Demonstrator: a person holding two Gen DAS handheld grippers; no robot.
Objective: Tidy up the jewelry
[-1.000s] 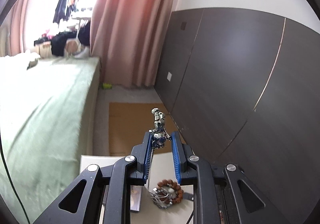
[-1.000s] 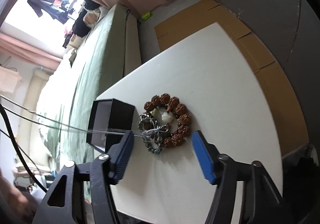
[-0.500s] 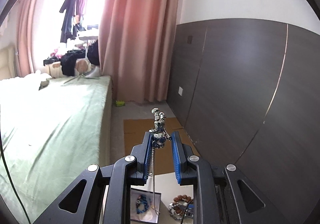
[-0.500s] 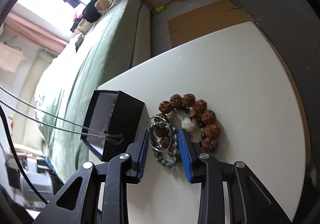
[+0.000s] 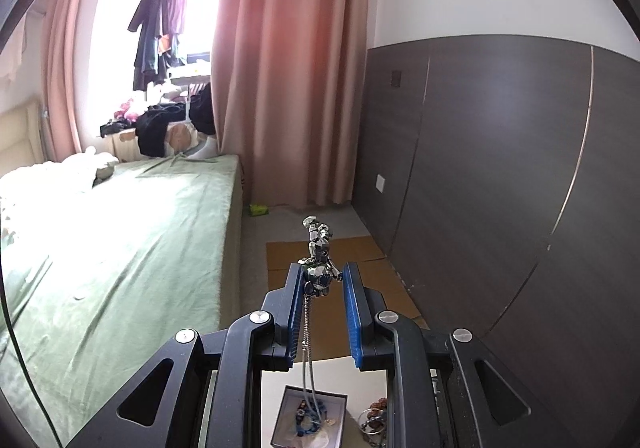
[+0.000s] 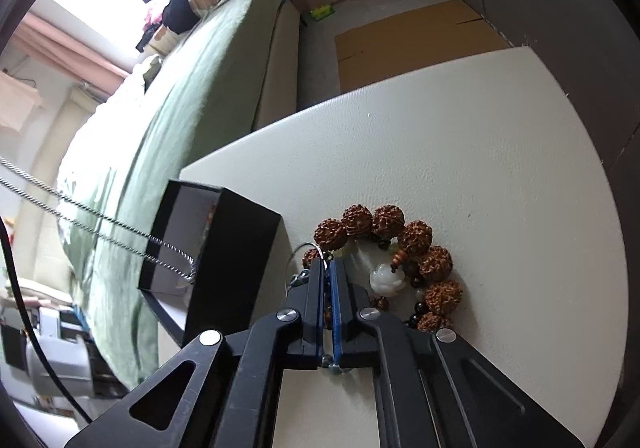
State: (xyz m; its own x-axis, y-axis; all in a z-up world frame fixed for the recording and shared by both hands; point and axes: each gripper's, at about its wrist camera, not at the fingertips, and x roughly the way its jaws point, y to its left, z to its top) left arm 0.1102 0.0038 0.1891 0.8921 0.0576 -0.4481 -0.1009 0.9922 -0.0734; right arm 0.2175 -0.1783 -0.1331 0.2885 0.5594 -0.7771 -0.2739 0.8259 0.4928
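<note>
My left gripper (image 5: 319, 277) is shut on a silver robot-figure pendant (image 5: 317, 260), held high above the table. Its silver chain (image 5: 307, 348) hangs down into an open black jewelry box (image 5: 308, 422) that holds blue beads. The chain (image 6: 100, 224) also shows in the right wrist view, dangling over the box (image 6: 224, 260). My right gripper (image 6: 329, 264) is shut on a thin wire-ring bracelet (image 6: 298, 252) lying beside a brown seed-bead bracelet (image 6: 392, 244) with a white carved flower bead (image 6: 386, 278).
The white table (image 6: 460, 136) stands between a green bed (image 5: 120, 248) and a dark panelled wall (image 5: 500, 176). Cardboard (image 5: 348, 268) lies on the floor beyond the table. Pink curtains (image 5: 288, 68) hang at the back.
My left gripper has risen, lifting the pendant so its chain hangs over the box. My right gripper has moved down and closed from wide open onto the wire-ring bracelet.
</note>
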